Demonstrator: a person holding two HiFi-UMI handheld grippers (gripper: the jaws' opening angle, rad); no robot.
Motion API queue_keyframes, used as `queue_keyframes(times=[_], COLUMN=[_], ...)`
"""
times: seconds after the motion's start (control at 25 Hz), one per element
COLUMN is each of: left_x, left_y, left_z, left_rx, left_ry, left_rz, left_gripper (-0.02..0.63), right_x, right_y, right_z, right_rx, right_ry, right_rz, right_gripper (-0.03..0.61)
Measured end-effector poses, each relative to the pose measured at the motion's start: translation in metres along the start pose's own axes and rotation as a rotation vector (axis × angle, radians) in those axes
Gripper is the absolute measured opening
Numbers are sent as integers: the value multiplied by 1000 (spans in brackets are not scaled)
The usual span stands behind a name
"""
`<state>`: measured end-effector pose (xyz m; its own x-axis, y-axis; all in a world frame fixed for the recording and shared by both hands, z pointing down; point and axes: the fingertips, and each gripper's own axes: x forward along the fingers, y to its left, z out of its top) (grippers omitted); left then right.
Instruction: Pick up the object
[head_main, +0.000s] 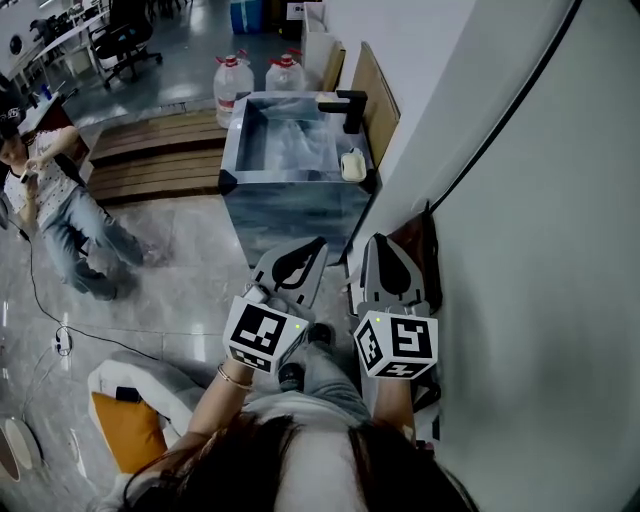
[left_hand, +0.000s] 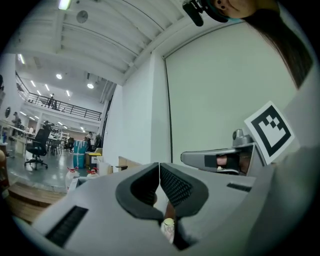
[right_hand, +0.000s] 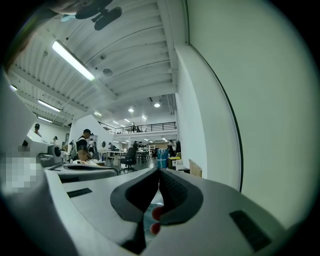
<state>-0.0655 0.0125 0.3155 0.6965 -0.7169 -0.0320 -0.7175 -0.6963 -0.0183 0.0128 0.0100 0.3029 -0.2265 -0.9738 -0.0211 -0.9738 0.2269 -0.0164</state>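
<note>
Pale oblong object (head_main: 352, 165) sits on the right rim of the grey-blue box-shaped basin (head_main: 290, 205), next to its black tap (head_main: 350, 108), well apart from both grippers. Left gripper (head_main: 320, 243) & right gripper (head_main: 380, 240) side by side, close to the person's body, pointing twd the basin. Left fingers (left_hand: 175, 187) clenched tip to tip, nothing btwn; right fingers (right_hand: 175, 192) same, empty. Two clear water jugs w/ red caps (head_main: 232, 85) behind the basin.

Head view steeply down; gripper views level, forward; all share white wall (head_main: 560, 250)
</note>
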Motion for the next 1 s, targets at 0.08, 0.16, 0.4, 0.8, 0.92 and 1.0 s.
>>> queue_keyframes(times=[0.08,0.16,0.4,0.8,0.92,1.0], left_x=[8,17,50,111,129,139], left_y=[1,3,16,42,49,54], left_z=[-3,-6,-10,-18,-21,-22], left_rx=[-2,-1,3,3,3,6], left_ry=[6,14,22,44,51,54], left_rz=[-11,-15,-24,-44,-47,-47], left_gripper=[9,9,9,9,9,9], right_x=[5,13,43,99,116,126], right_y=[-6,-12,-29,-64,-76,-81], right_z=[-1,-3,-9,-23,-27,-29], right_rx=[0,5,-2,-12,-11,-13], right_ry=[-1,-1,17,60,73,82], right_rz=[-6,-4,1,-6,-8,-7], right_gripper=[26,26,26,26,26,26])
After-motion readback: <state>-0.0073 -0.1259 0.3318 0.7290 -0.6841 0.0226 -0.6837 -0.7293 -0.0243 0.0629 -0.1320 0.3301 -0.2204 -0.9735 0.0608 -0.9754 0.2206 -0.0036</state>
